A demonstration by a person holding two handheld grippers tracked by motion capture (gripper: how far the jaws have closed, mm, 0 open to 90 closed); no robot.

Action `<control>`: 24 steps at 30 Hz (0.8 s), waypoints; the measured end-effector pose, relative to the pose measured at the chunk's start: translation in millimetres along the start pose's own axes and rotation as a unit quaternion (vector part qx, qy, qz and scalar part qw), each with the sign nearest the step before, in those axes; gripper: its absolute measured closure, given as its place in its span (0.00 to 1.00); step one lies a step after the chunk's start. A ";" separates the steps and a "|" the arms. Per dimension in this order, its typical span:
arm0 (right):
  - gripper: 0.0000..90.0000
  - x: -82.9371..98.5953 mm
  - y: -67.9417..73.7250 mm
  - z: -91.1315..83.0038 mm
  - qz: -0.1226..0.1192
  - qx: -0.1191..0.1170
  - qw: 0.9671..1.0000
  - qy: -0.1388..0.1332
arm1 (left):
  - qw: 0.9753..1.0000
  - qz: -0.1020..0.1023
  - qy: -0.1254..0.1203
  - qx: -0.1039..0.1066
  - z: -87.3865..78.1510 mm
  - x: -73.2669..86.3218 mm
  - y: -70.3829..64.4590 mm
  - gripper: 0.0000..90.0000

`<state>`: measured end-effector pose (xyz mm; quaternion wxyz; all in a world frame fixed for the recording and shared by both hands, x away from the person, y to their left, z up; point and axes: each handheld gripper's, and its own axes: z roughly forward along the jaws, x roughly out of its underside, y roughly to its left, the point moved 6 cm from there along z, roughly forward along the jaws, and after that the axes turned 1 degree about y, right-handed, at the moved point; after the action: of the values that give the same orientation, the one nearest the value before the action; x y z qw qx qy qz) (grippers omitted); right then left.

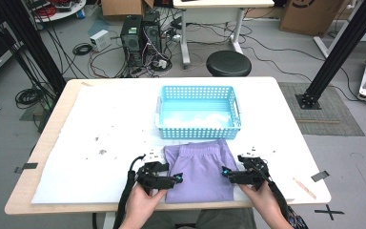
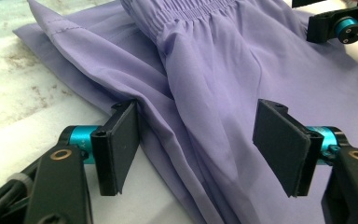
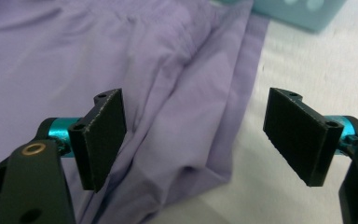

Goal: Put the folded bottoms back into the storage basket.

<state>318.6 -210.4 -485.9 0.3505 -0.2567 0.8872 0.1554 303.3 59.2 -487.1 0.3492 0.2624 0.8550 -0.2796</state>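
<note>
The left tongs [image 2: 196, 149] stand spread wide, the jaws straddling the left edge of the folded purple shorts [image 2: 223, 84], pinching nothing yet. The right tongs [image 3: 193, 140] are spread too, one jaw over the cloth and the other over the bare table [image 3: 303, 74], so the right edge of the shorts lies between them. I judge that both are placed this way to catch the 2 side edges together. In the high view the shorts [image 1: 200, 169] lie flat near the front of the white table [image 1: 100, 124], the elastic waistband toward the light blue plastic basket [image 1: 199, 131], just beside it, probably where they should go.
</note>
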 end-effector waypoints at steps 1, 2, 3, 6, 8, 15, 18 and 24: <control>0.24 1.6 -0.4 1.2 0.002 0.000 1.000 0.007 | 1.000 0.001 0.000 -0.002 -0.4 0.3 -0.1 0.37; 0.24 3.3 -0.9 2.8 0.002 -0.004 1.000 0.016 | 1.000 0.005 0.002 -0.005 -1.2 0.5 0.6 0.38; 0.24 3.8 -1.1 3.6 0.003 -0.003 1.000 0.017 | 1.000 0.005 0.004 -0.006 -2.0 0.7 1.1 0.39; 0.27 4.1 0.9 3.6 0.003 -0.001 1.000 0.019 | 1.000 0.003 0.002 -0.011 -3.2 0.8 2.4 0.39; 0.34 4.2 2.5 2.9 -0.001 -0.003 1.000 0.018 | 1.000 0.006 0.001 -0.020 -3.6 1.6 0.7 0.39; 0.52 4.5 7.2 2.4 -0.011 -0.005 1.000 0.016 | 0.999 0.020 0.007 -0.039 -5.6 4.2 0.1 0.39; 0.59 4.5 7.0 2.4 -0.009 -0.012 1.000 0.013 | 0.999 0.013 0.004 -0.039 -3.7 3.1 0.3 0.46; 0.70 3.7 11.1 3.5 -0.002 -0.030 0.999 0.012 | 0.999 0.005 -0.002 -0.035 2.0 -0.1 -2.1 0.51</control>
<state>311.9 -201.0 -489.9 0.3324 -0.2707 0.8856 0.1786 302.9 56.4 -487.7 0.3610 0.2538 0.8623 -0.2484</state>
